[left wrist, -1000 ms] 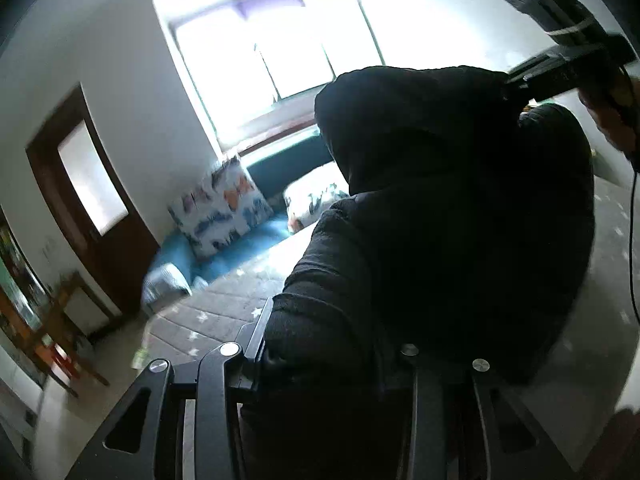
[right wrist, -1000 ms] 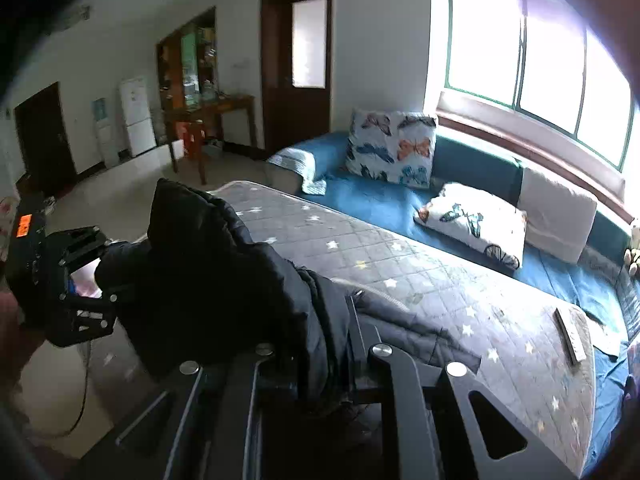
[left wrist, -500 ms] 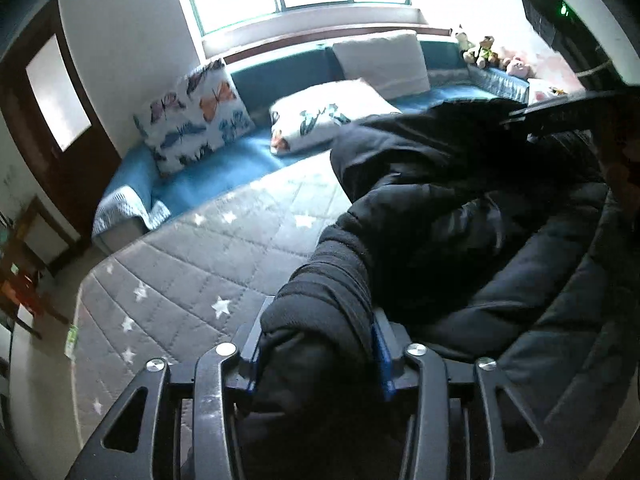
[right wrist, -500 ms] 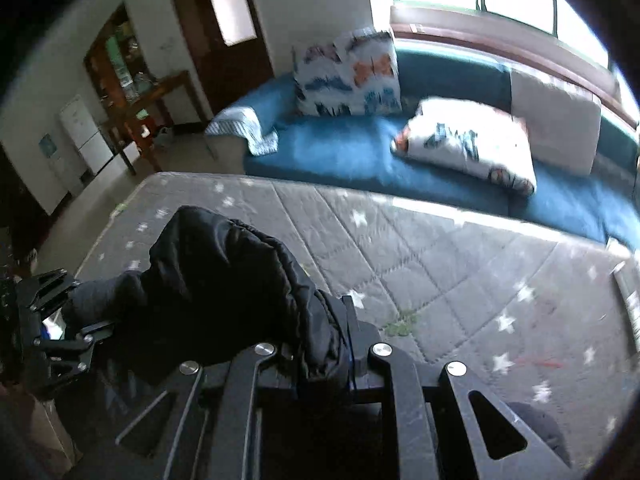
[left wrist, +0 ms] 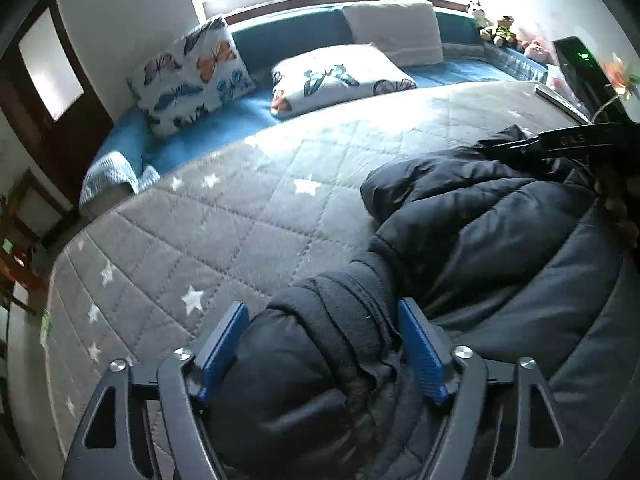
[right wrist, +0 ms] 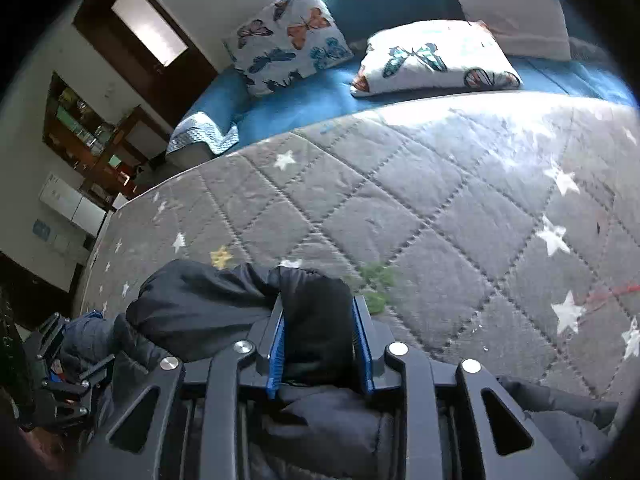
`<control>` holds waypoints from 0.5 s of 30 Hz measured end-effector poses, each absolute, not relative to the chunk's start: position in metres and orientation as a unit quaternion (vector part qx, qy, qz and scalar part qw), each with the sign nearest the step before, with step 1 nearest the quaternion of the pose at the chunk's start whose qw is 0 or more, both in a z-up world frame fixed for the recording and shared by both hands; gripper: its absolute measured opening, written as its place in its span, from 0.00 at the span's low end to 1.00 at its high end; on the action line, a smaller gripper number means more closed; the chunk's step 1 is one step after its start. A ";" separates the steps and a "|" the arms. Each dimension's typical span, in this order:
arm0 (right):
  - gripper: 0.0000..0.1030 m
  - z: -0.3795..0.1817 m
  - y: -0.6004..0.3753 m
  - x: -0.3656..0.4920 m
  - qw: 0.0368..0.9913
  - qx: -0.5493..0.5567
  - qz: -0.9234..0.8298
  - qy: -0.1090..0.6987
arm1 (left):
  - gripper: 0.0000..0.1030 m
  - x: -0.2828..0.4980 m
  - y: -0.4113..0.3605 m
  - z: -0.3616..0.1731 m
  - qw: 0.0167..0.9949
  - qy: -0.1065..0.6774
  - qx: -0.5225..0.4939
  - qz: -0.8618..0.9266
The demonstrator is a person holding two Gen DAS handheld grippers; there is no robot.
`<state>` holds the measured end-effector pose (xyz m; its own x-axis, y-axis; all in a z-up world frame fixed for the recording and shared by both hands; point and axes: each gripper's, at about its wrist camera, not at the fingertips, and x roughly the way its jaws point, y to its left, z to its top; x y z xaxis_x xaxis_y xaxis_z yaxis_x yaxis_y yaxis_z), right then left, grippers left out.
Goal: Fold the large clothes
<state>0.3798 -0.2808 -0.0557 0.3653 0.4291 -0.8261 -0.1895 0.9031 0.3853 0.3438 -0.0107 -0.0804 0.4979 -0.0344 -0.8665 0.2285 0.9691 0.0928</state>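
Grey star-quilted bed [left wrist: 248,216] (sunlit near the blue sofa [left wrist: 224,120]), black padded jacket [left wrist: 500,240] laid on it, left gripper [left wrist: 320,344] fingers just spread wide around a fold, right gripper [right wrist: 318,340] fingers just loosened, jacket between them, butterfly cushions [right wrist: 288,36] behind.

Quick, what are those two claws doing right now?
Left gripper: just opened, jacket loose between its fingers.
Right gripper: opening too, jacket between its fingers; grip unclear.
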 end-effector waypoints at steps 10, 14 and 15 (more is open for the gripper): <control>0.33 0.022 -0.291 0.361 0.858 0.053 0.178 0.479 | 0.91 0.345 -0.008 -0.080 0.859 0.495 0.121 -0.050; 0.33 0.020 -0.291 0.341 0.837 0.021 0.208 0.505 | 0.94 0.343 -0.009 -0.076 0.859 0.496 0.121 -0.043; 0.33 0.016 -0.290 0.335 0.835 0.006 0.210 0.508 | 0.94 0.343 -0.008 -0.076 0.858 0.496 0.123 -0.041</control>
<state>0.3348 -0.2905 0.0159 0.3948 0.3574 -0.8464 -0.3451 0.9115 0.2239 0.3432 -0.0085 -0.0755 0.5039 0.0517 -0.8622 0.1918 0.9666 0.1701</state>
